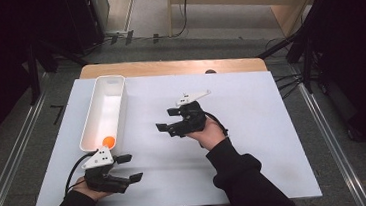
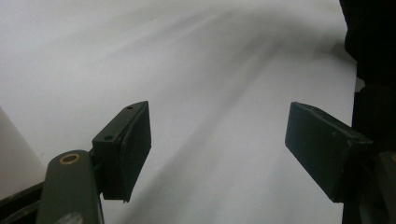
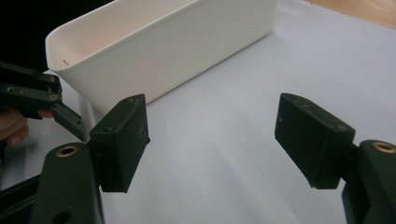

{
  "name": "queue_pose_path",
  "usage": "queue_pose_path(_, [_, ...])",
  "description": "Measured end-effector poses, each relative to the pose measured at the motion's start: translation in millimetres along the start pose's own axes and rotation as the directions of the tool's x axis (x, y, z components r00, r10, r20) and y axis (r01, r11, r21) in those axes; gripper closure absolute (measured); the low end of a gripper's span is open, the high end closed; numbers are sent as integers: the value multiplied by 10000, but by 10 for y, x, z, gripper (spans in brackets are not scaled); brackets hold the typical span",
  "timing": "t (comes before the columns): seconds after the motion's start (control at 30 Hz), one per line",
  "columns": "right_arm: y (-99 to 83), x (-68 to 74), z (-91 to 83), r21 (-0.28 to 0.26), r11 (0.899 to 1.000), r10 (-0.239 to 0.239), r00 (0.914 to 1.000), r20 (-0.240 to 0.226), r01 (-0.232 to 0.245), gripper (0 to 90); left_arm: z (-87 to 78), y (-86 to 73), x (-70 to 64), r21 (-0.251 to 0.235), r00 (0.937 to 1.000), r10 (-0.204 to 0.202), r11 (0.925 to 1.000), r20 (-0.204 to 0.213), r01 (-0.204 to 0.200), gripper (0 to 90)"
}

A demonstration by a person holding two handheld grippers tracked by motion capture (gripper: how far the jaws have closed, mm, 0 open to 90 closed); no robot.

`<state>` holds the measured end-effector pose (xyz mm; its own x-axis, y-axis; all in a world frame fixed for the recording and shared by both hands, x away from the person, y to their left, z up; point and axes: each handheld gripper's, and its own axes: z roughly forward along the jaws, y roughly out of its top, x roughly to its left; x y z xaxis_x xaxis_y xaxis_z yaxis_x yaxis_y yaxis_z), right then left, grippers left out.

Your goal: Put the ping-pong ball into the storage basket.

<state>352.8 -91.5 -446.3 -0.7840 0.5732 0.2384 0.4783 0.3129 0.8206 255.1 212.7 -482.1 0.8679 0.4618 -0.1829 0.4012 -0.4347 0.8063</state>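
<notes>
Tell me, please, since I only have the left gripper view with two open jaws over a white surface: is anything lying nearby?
Observer: Yes, an orange ball lies inside a white bin, at its near end.
Operator: Where is my gripper relative to that bin?
Observer: The left gripper sits just past the bin's near end, empty.
Operator: And the other one?
Observer: The right gripper is held above the table, jaws open toward the bin.

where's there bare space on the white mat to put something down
The widest bare patch is the right part of the white mat, from the right gripper to the right edge. A bare band also runs between that gripper and the wooden strip. It is crowded at the near left, where the left gripper sits by the white bin holding an orange ball.
</notes>
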Motion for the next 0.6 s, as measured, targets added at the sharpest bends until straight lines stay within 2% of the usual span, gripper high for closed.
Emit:
queue_pose_path(0.17, [-48,-42,-99,-156,9998,106,9999,107,-104,249,-2,4,6,-27,10000,1,10000,31,-1,231])
queue_pose_path(0.6, [-145,-59,-207,-34,9999,164,9996,209,-163,249,3,9,10,-62,10000,-30,10000,34,30,231])
